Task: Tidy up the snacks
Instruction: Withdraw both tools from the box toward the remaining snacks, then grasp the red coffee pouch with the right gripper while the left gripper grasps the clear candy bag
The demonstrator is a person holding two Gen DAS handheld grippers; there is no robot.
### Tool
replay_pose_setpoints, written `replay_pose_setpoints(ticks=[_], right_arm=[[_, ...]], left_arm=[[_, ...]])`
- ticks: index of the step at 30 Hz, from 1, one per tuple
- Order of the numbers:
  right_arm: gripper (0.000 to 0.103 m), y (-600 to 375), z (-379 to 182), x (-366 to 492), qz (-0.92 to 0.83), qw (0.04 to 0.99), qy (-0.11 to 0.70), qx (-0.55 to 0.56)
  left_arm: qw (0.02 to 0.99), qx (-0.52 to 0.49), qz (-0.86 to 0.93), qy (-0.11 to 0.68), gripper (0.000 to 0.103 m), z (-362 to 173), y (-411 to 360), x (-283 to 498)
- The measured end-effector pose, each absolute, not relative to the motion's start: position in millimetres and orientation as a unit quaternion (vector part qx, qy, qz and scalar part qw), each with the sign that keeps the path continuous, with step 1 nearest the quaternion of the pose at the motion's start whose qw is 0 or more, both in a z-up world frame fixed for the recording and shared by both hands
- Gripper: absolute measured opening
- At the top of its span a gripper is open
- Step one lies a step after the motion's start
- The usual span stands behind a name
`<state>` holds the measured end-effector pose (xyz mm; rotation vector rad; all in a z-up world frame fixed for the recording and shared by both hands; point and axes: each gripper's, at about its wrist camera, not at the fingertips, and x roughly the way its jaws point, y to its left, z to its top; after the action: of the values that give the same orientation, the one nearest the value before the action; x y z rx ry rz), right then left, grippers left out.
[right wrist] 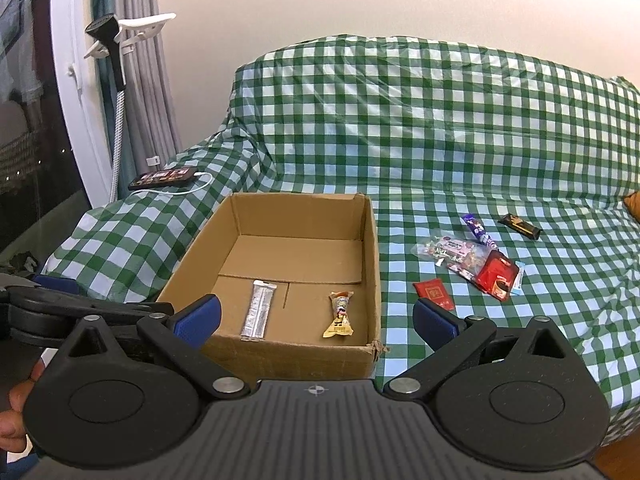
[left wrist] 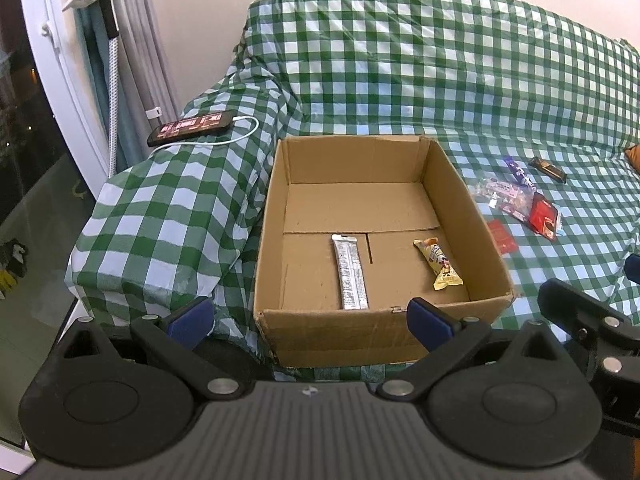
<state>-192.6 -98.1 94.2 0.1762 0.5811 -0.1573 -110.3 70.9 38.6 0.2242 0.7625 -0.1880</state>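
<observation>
Two snacks already lie in the cardboard box (right wrist: pixel 372 264): a silver stick pack (right wrist: pixel 258 309) left of a yellow wrapped bar (right wrist: pixel 340 316), both near the front wall. More wait on the checked sofa cover (right wrist: pixel 440 128) to the right: a red packet (right wrist: pixel 434 294) nearest, then a red pouch (right wrist: pixel 496 280), a clear candy bag (right wrist: pixel 452 250), a purple wrapper (right wrist: pixel 478 232) and a dark bar (right wrist: pixel 519 226) farthest. The best next pick looks like the red packet; it lies flat, so come down steeply and pinch one edge. The right gripper (right wrist: pixel 316 320) hovers low before the box, jaws spread wide and empty, aimed leftward of the pile. The left gripper (left wrist: pixel 310 318) sits level beside it, jaws spread too, holding nothing.
</observation>
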Motion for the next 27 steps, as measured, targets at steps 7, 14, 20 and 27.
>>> replay_pose_setpoints(ticks=[7,14,20,27], right_arm=[[0.102,-128.0,81.9,-193.6,-0.100,0.947,0.281,0.121],[0.102,-190.3,57.1,-190.1,-0.153,0.937,0.274,0.155],[0.102,-252.1,26.9,-181.7,-0.210,0.918,0.281,0.184],[0.102,-316.9,-5.2,-156.1,-0.267,0.899,0.281,0.203]], left_arm=[[0.912,0.123,-0.094,0.381,0.103,41.8,50.1,-91.3],[0.905,0.126,-0.107,0.391,0.103,49.5,8.2,-61.8],[0.890,0.132,-0.131,0.416,0.103,44.0,-46.7,-31.6],[0.877,0.151,-0.142,0.433,0.103,27.8,-113.6,1.5]])
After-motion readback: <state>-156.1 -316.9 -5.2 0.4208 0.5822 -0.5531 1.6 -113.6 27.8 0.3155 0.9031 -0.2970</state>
